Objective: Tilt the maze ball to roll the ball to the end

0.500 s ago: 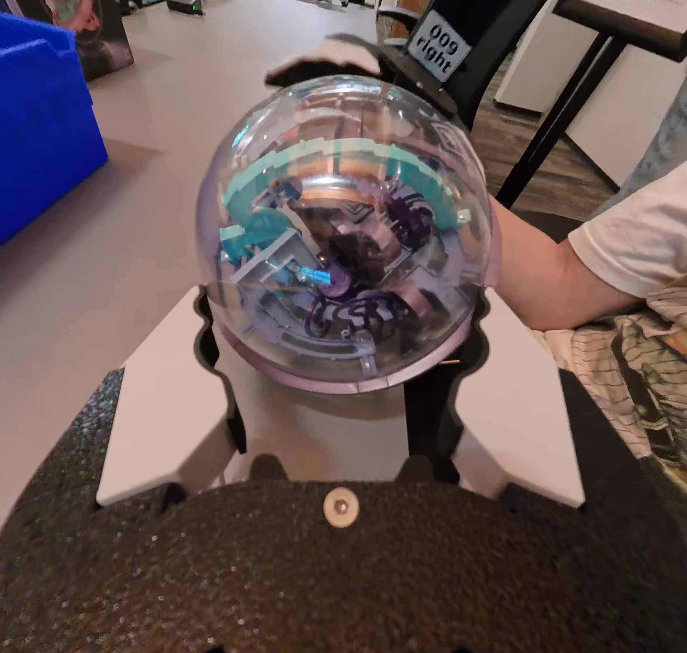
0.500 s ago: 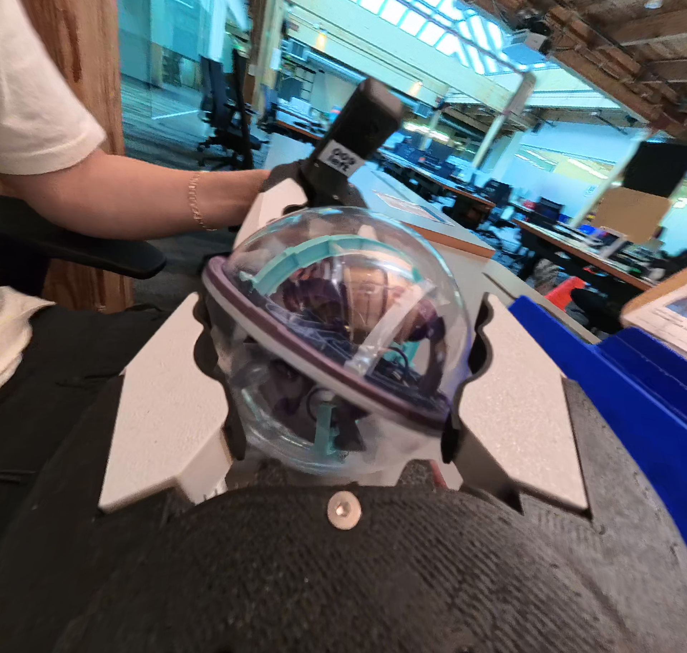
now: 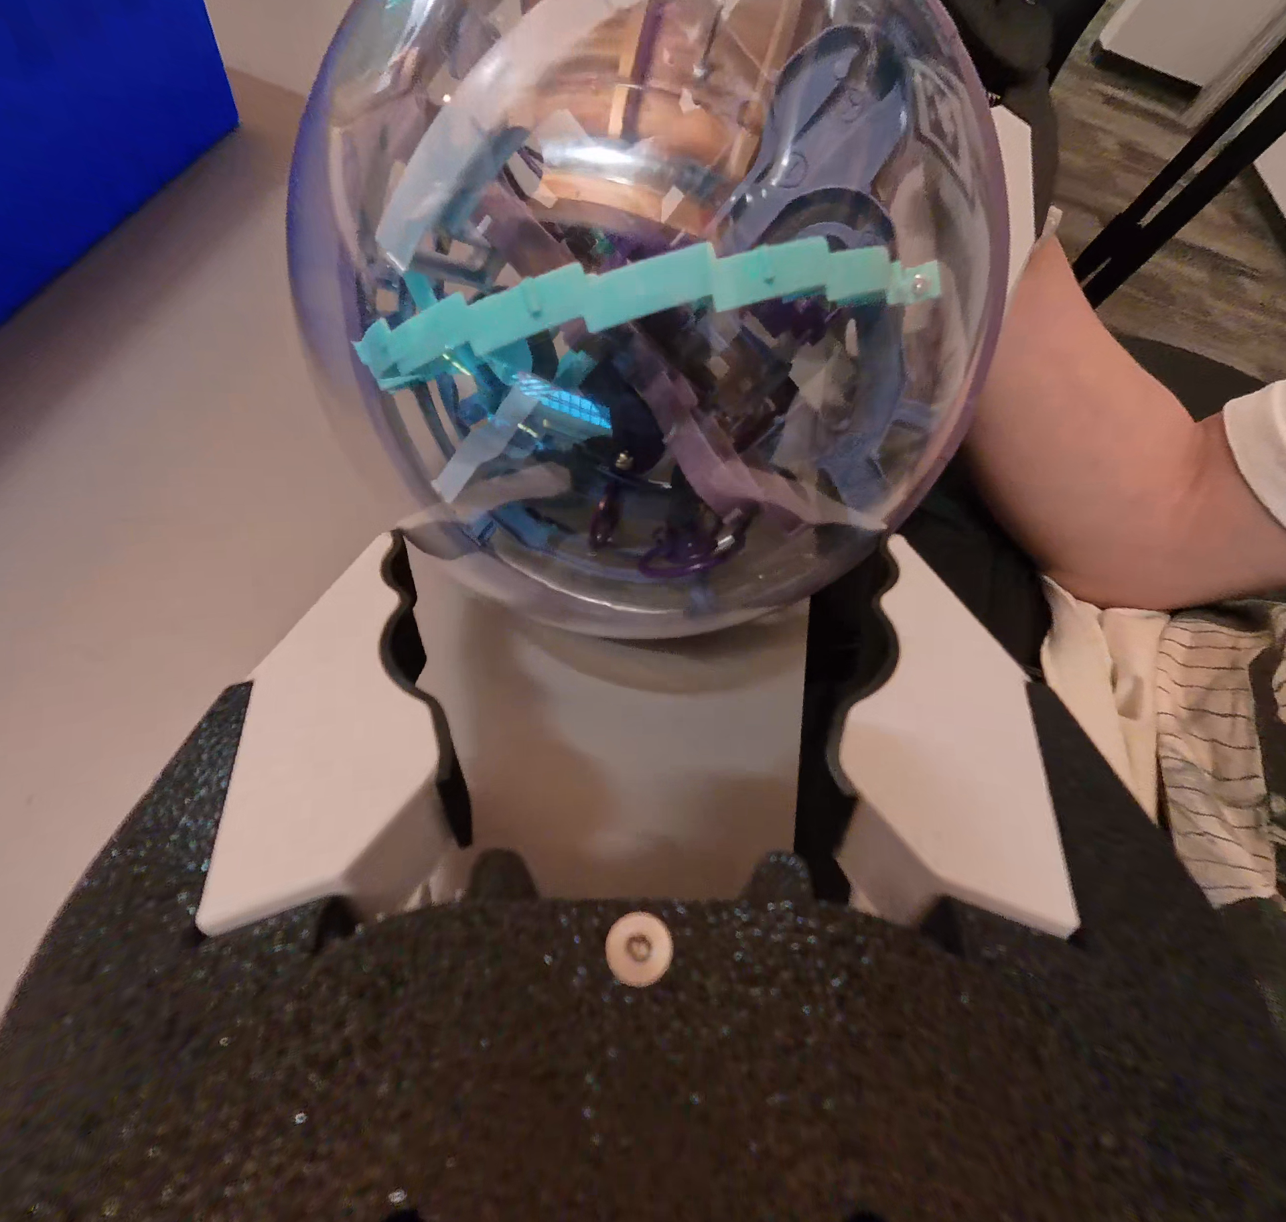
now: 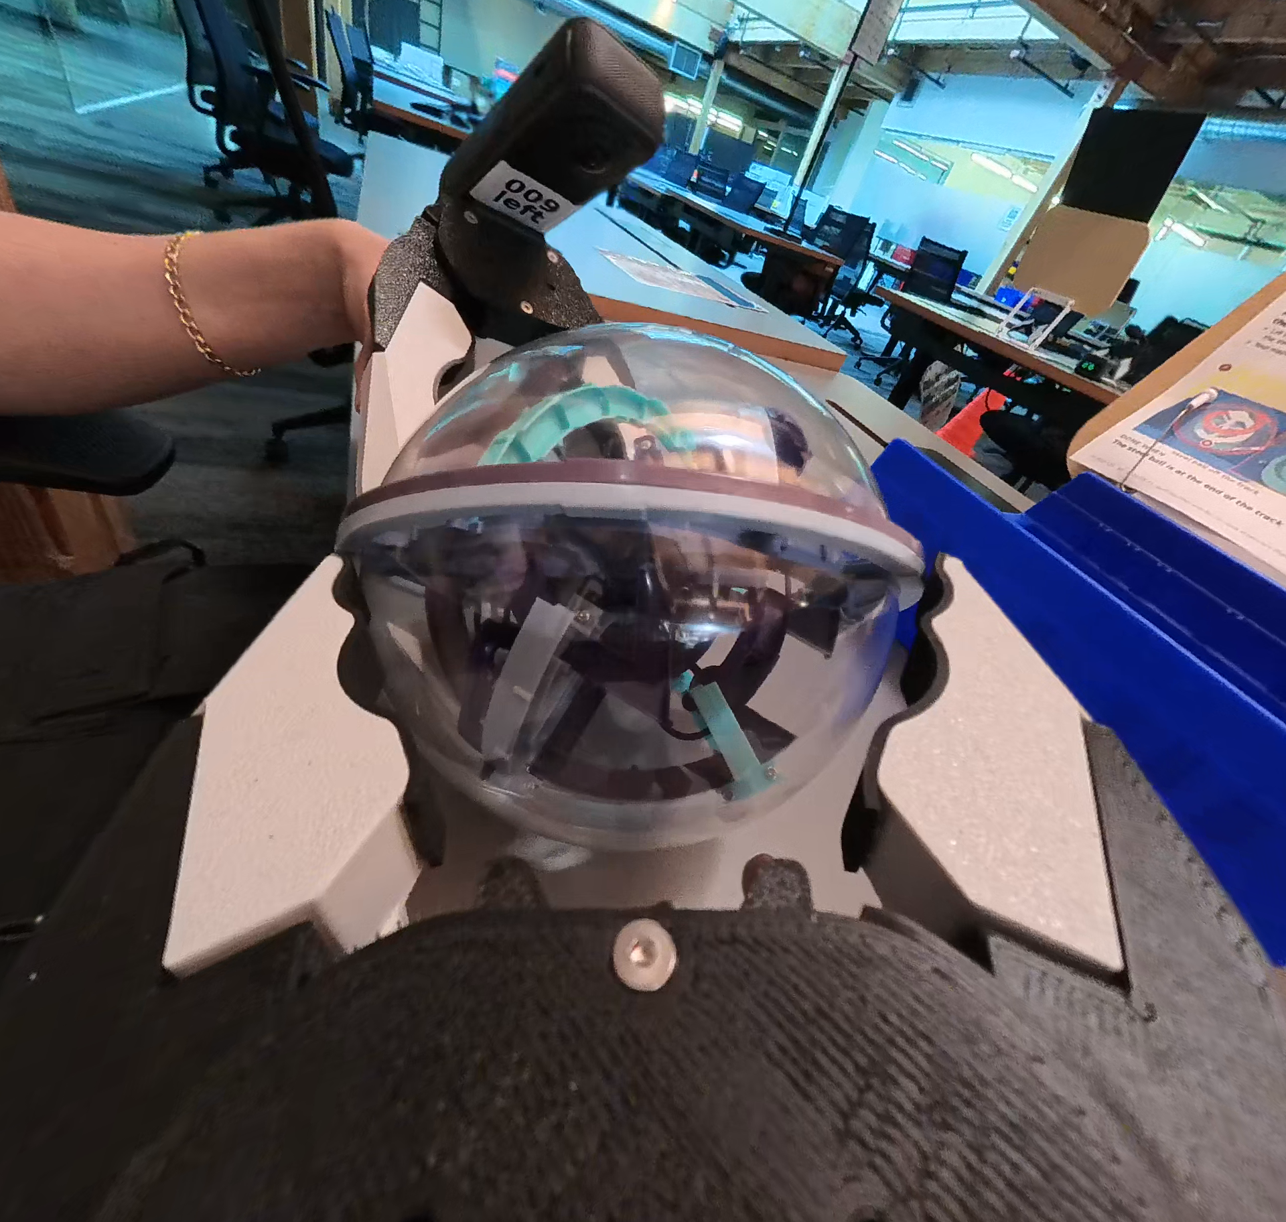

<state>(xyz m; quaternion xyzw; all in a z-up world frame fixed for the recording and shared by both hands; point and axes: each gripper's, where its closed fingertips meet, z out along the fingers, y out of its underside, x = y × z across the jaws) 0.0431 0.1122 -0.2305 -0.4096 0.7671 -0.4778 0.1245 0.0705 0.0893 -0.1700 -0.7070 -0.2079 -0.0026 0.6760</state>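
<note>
two views, one maze ball gripped from opposite sides.

left wrist view, maze ball: clear sphere (image 3: 647,284) fills the upper middle, held above the grey table (image 3: 139,492)
left wrist view, inside: a teal stepped track (image 3: 626,297) runs across the middle, with purple and pale tracks below it; a small silver ball (image 3: 920,281) sits at the track's right end
left wrist view, left gripper: jaws (image 3: 640,562) spread wide, the two white fingers' (image 3: 327,701) black tips against the sphere's lower sides, gripping it
left wrist view, surroundings: blue bin (image 3: 104,110) at upper left; a person's arm (image 3: 1085,437) at right; part of the other gripper's black body at top right

right wrist view, maze ball: the sphere (image 4: 626,597) sits deep between the white fingers (image 4: 278,736), its purple and white seam (image 4: 626,492) nearly level
right wrist view, right gripper: jaws (image 4: 637,576) spread wide, wavy black pads pressed on both sides just below the seam
right wrist view, left gripper: its black body (image 4: 529,200) rises behind the sphere, a wrist with a gold bracelet (image 4: 195,304) beside it
right wrist view, surroundings: blue bin (image 4: 1113,632) just right of the sphere; printed sheet (image 4: 1197,451) behind the bin
</note>
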